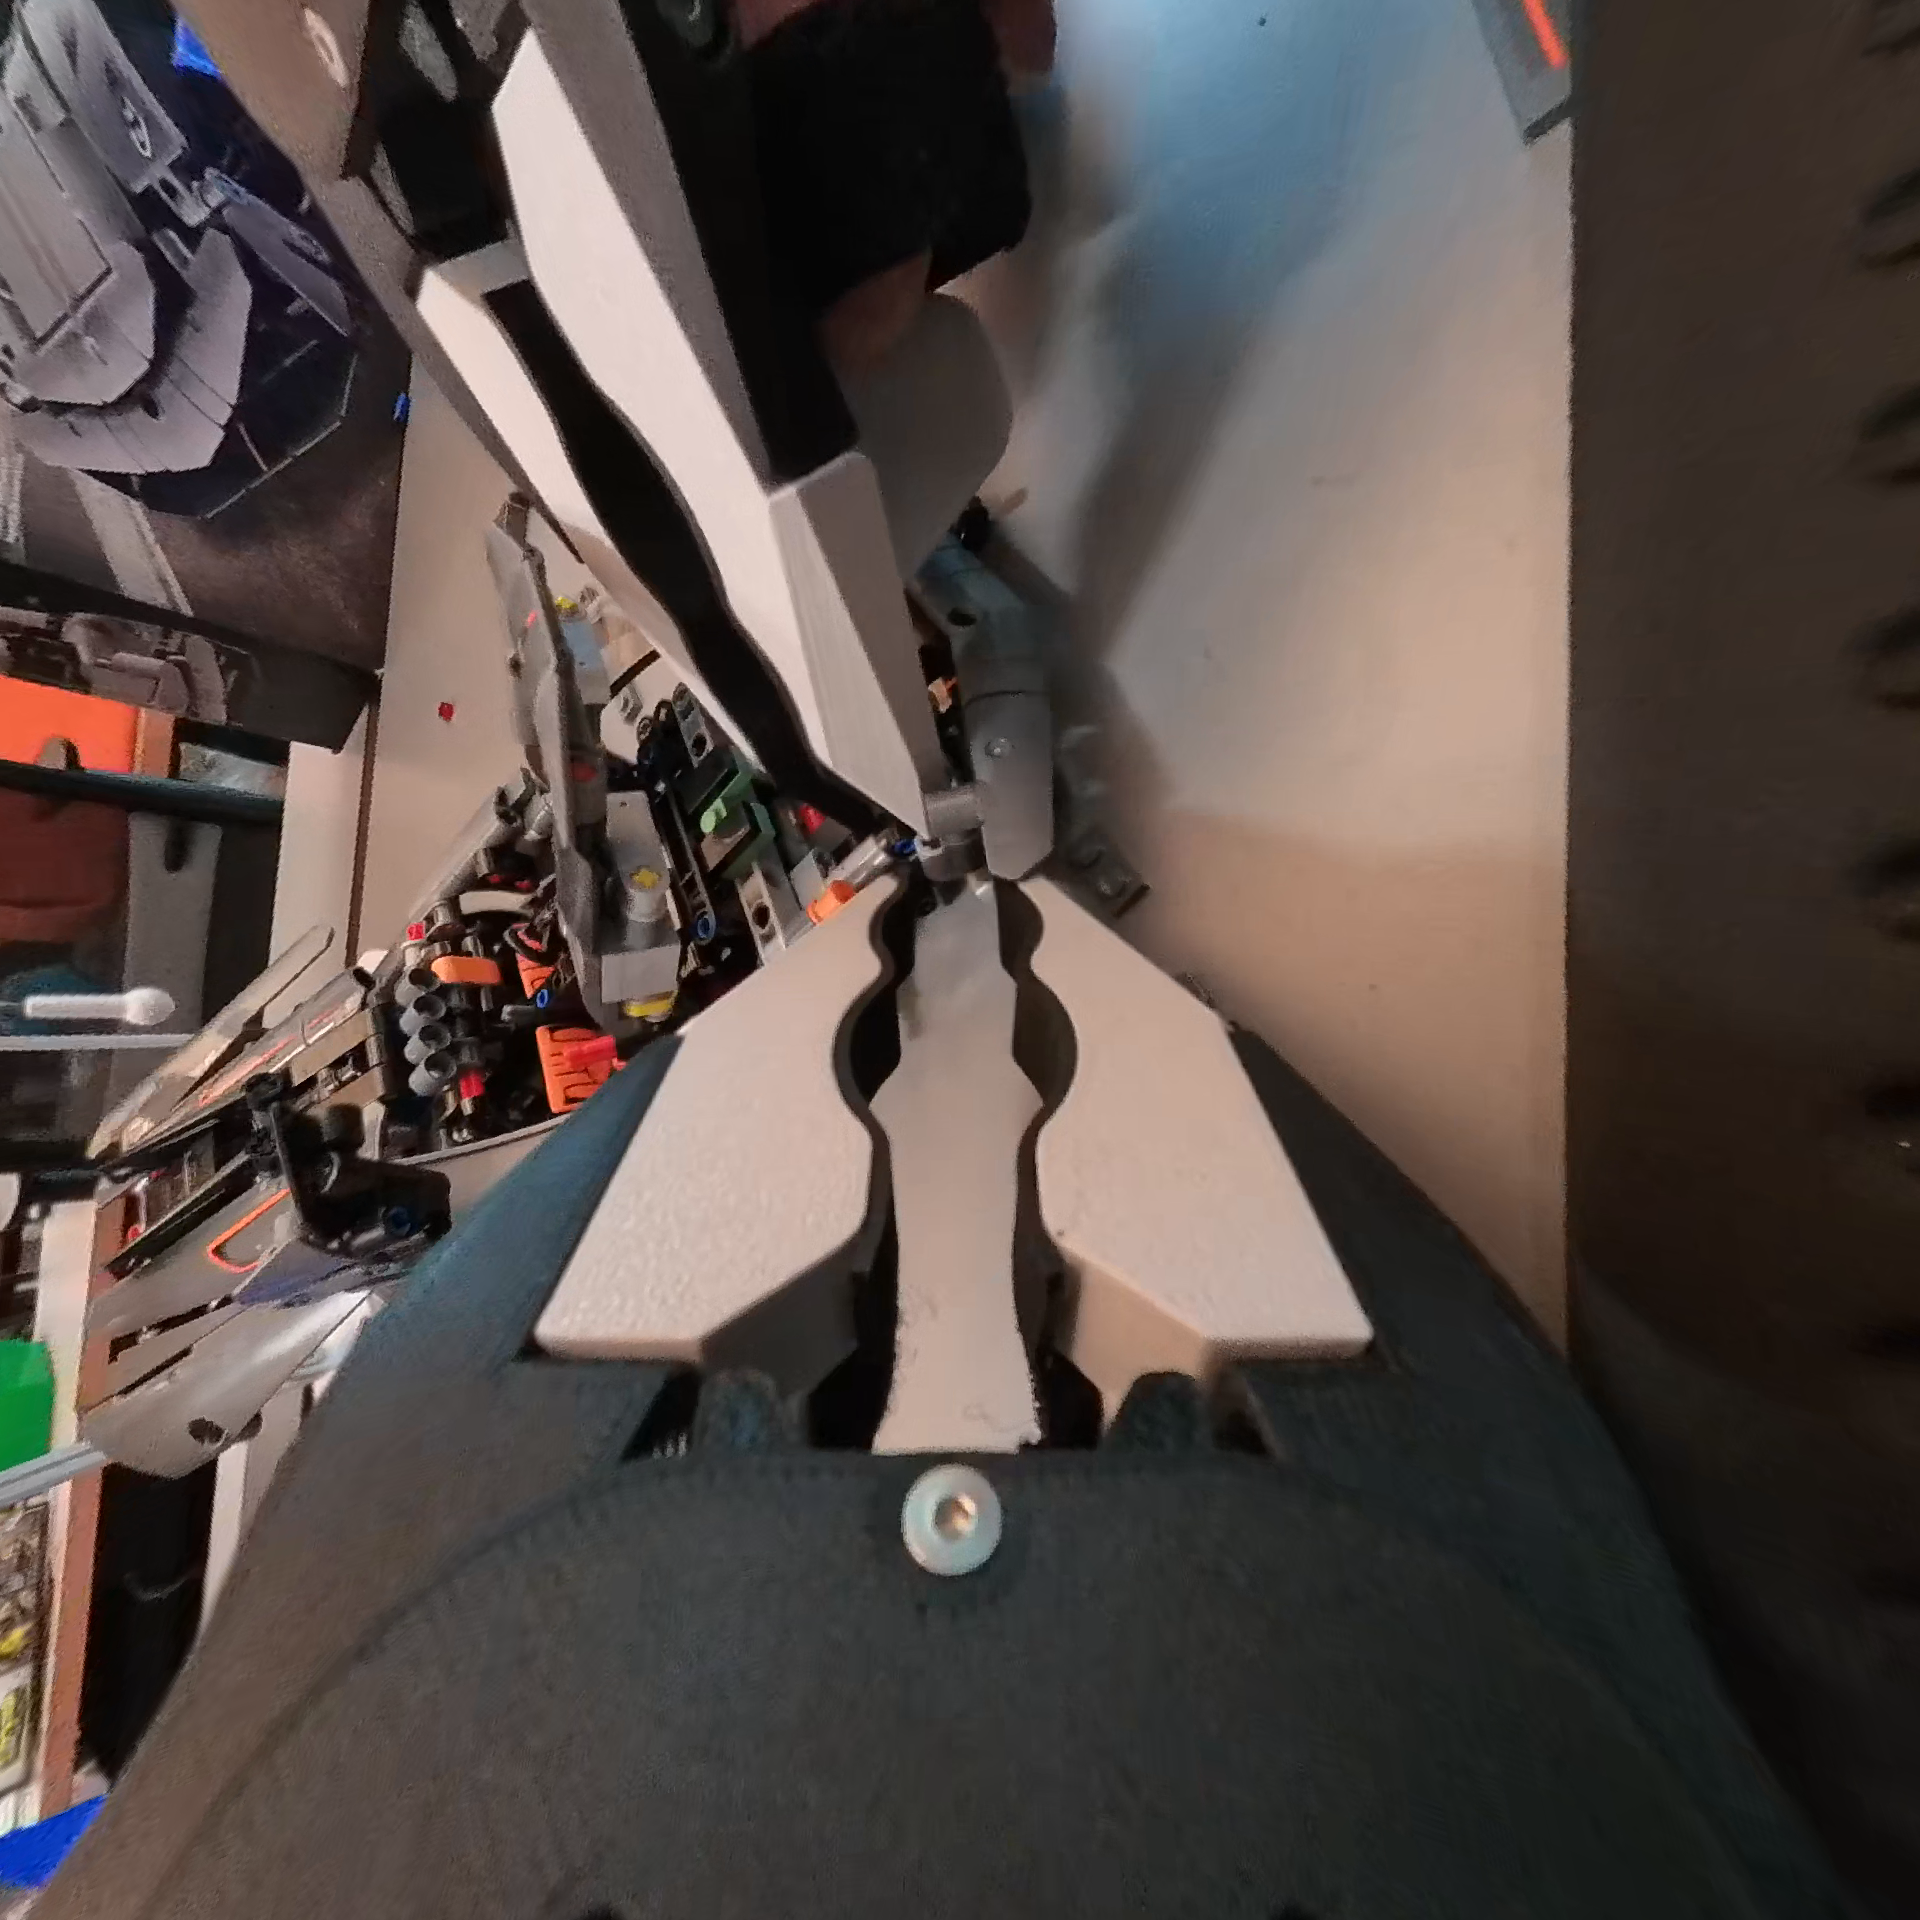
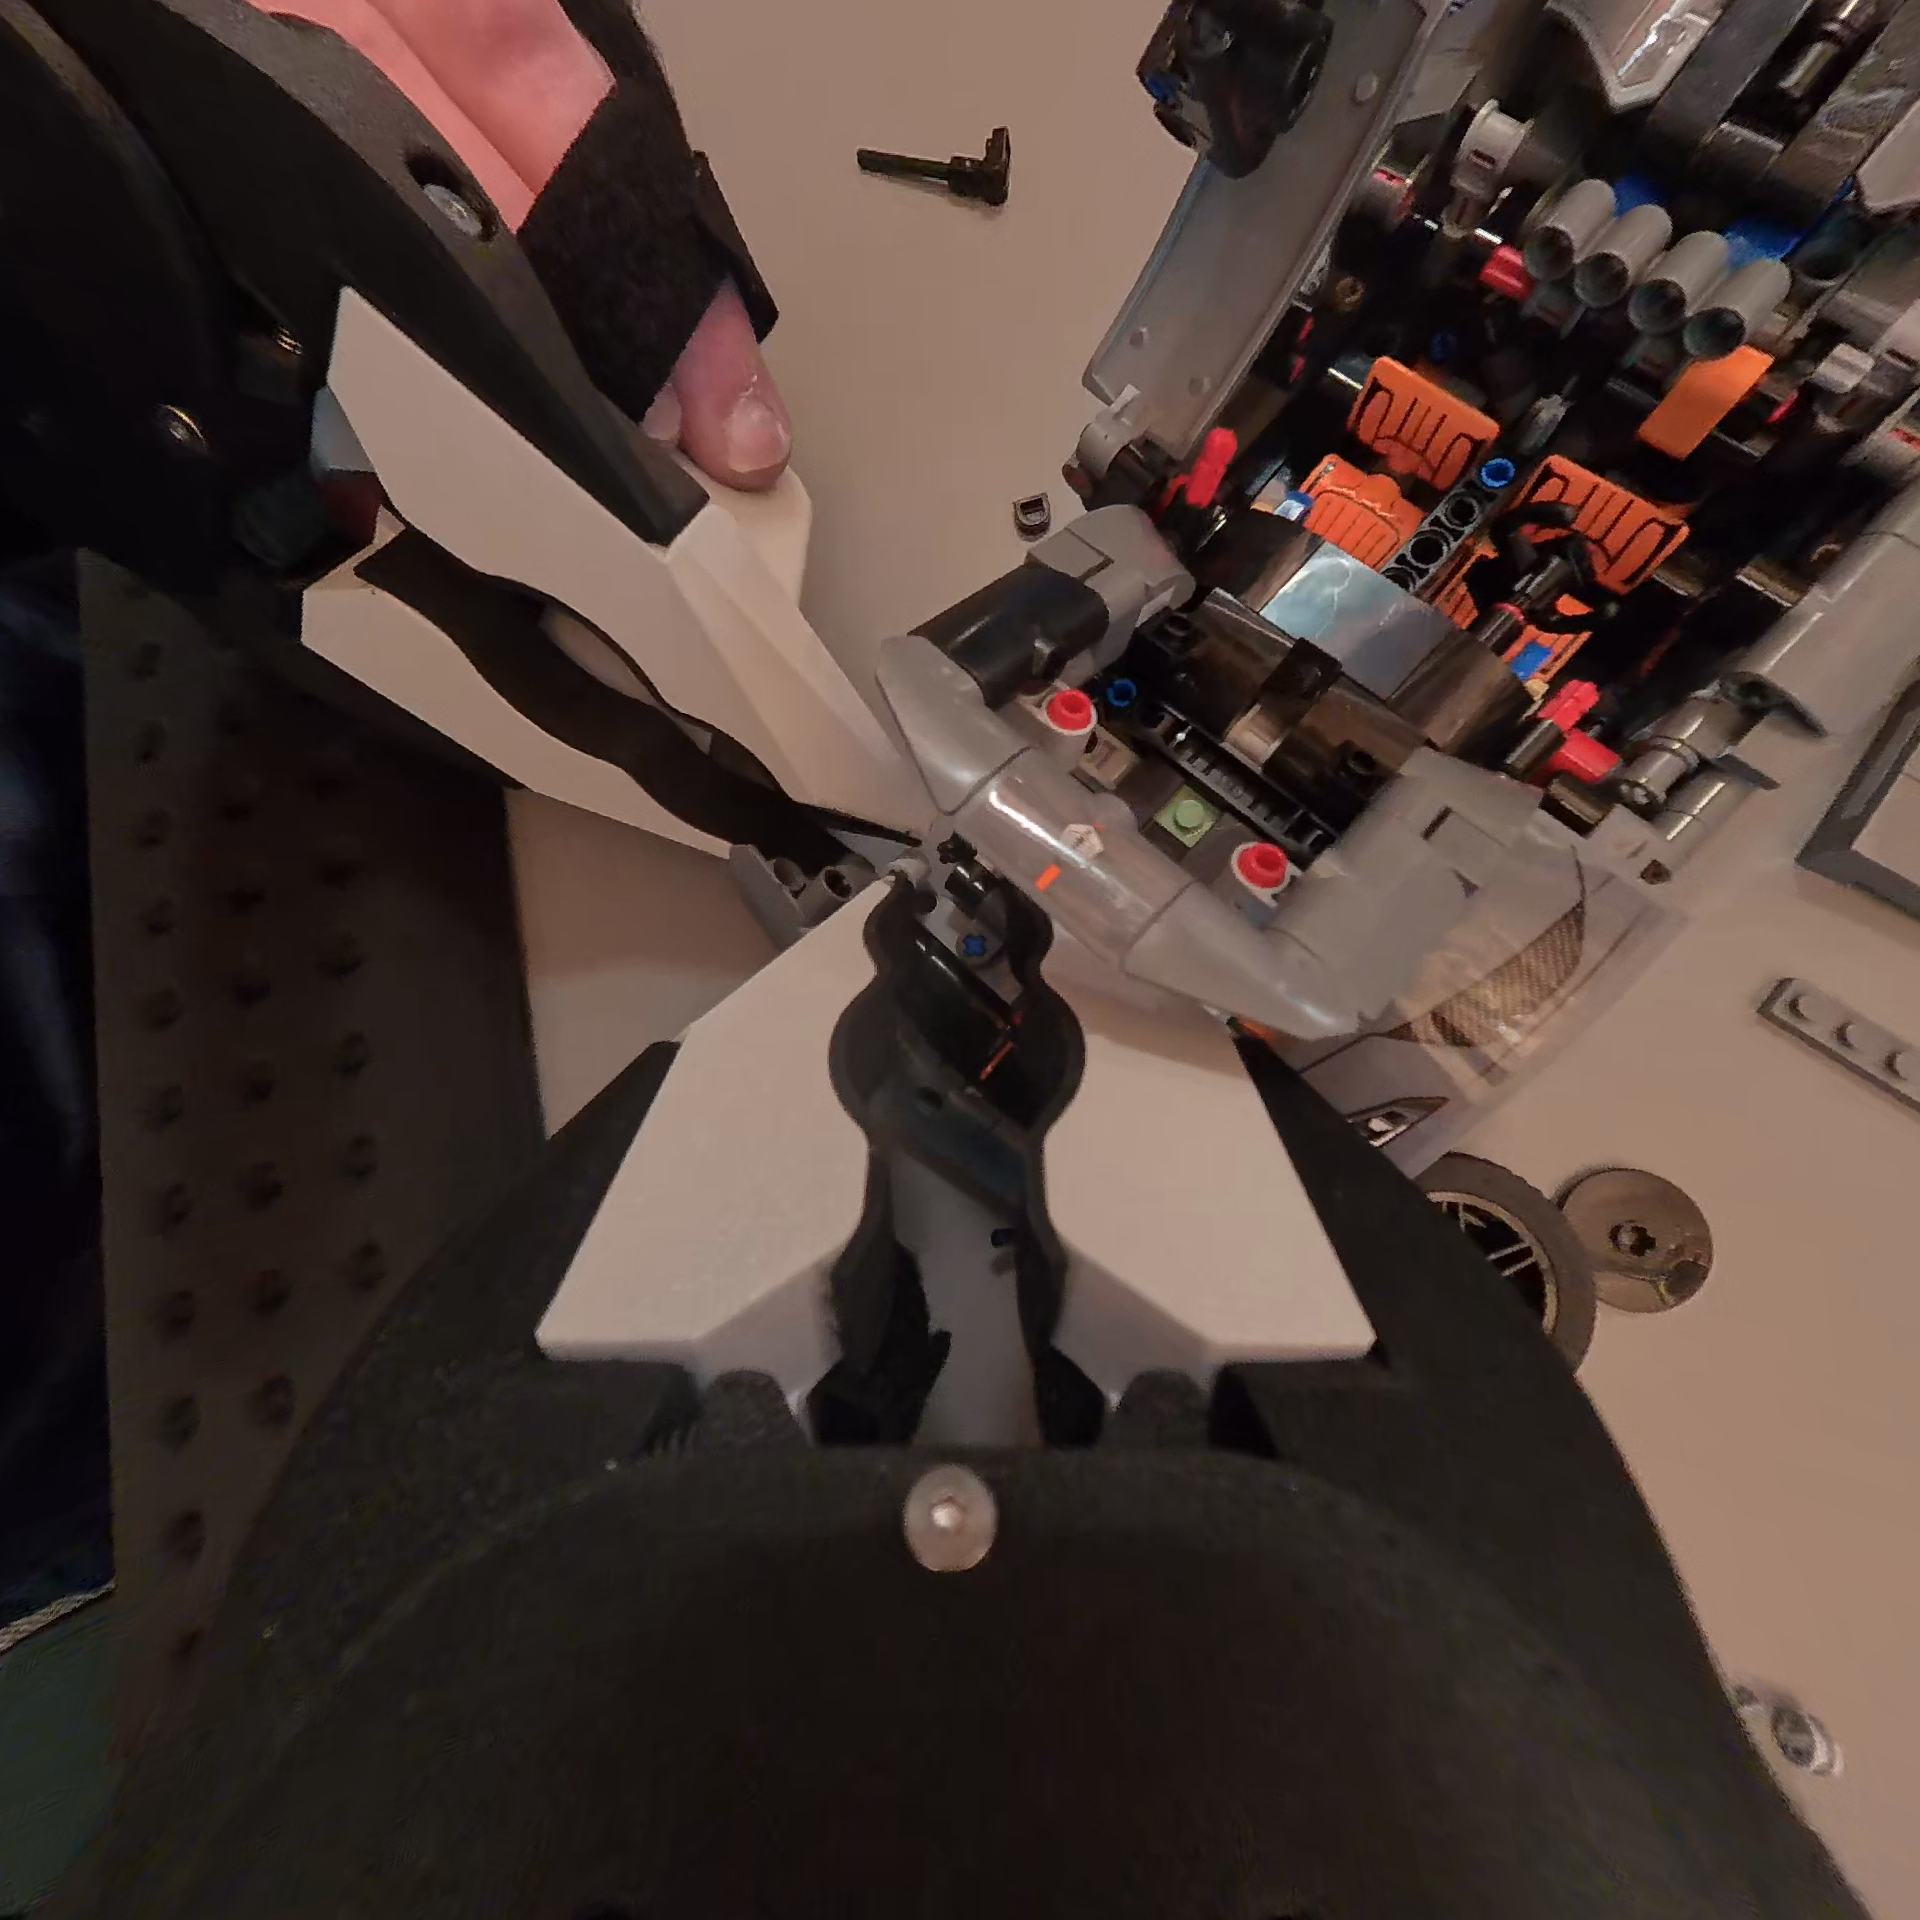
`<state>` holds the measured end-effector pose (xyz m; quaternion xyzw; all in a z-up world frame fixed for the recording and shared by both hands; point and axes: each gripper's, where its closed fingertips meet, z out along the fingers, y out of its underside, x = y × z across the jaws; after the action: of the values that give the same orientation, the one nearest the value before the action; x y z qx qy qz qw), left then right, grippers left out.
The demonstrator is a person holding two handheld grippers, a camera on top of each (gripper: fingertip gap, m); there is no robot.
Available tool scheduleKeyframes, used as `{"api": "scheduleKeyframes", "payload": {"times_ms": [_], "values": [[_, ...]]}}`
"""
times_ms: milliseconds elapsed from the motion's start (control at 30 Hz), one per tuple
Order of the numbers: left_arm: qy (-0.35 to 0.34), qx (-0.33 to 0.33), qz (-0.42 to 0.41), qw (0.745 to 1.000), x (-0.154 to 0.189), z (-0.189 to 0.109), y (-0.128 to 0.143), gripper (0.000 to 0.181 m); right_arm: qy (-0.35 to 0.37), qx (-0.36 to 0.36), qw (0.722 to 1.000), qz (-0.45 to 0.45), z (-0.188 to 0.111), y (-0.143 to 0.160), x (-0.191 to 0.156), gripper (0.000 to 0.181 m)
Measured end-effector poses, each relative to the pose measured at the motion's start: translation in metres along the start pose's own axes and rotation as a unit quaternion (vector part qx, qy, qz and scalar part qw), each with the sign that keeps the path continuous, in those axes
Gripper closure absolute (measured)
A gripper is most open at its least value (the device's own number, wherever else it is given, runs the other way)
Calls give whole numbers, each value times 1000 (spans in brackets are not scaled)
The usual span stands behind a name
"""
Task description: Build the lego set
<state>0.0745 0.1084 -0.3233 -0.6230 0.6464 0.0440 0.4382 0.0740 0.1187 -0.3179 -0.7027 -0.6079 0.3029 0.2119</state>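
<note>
**Two grippers meet at the corner of the lego car**

The lego car (image 2: 1351, 727) sits on a pale table (image 2: 935, 343). It is grey and black, with orange seats (image 2: 1429, 416) and red pins inside. Its top is off, so the inside shows.

The right gripper (image 2: 951, 925) has its white fingers (image 2: 727, 1164) nearly together. They pinch a small black part (image 2: 961, 997) with a blue pin at the car's front corner. The part is touching the car.

The left gripper (image 1: 951, 883) points at the same corner from the other side. Its tips are very close together around a small grey piece (image 1: 951, 816) on the car. I cannot tell if it really grips it.

A hand (image 2: 717, 395) in a black strap holds the left gripper. A loose black pin (image 2: 940, 164) lies on the table, well apart from the car. A flat grey plate (image 2: 1844, 1039) lies near the car's front. A black wheel (image 2: 1507, 1247) shows under the car.
</note>
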Motion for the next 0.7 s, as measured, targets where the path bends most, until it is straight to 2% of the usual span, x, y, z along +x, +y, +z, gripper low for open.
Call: {"api": "scheduleKeyframes", "payload": {"times_ms": [367, 700], "values": [[21, 25, -5, 999, 5, 0, -7, 157, -22, 6, 1000, 17, 0, 0, -3, 164], [8, 11, 3, 1000, 4, 2, -6, 166, -26, 8, 999, 25, -1, 0, -2, 165]]}}
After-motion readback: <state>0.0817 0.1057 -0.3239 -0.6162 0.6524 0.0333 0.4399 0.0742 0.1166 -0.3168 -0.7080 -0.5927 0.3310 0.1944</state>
